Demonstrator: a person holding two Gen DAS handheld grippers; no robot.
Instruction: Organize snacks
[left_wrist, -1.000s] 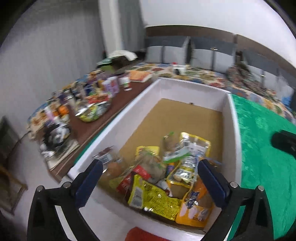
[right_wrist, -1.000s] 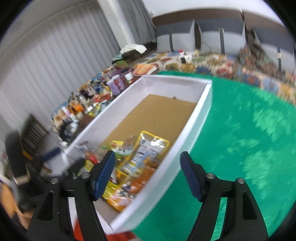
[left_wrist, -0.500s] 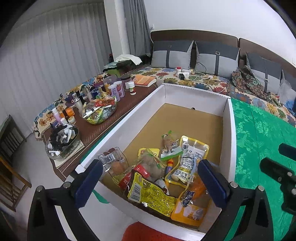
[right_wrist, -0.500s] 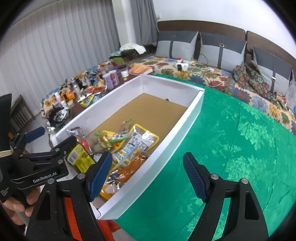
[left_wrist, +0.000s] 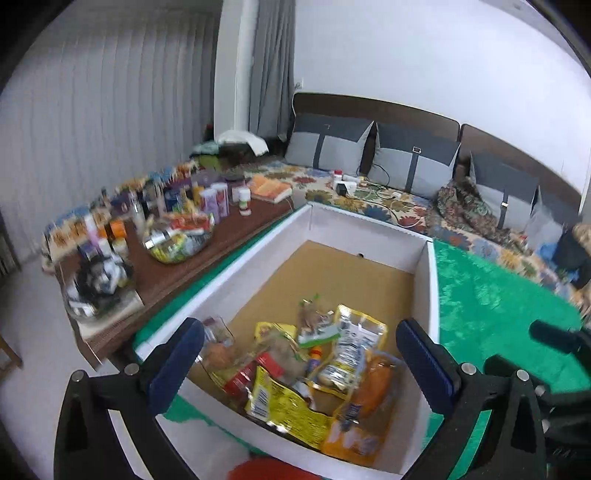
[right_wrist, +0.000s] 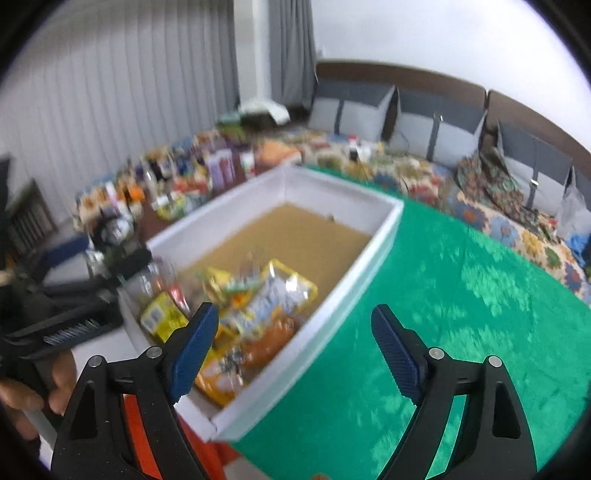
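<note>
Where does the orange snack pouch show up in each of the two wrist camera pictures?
Left wrist view: orange snack pouch lies low and right of centre, in the near right corner of the white box.
Right wrist view: it lies low and left of centre.
Shared landmark: the box's right wall.

No text can be read: print on the yellow snack packet (left_wrist: 284, 406) and the clear-fronted pouch (left_wrist: 351, 350) between the fingers is too blurred.
</note>
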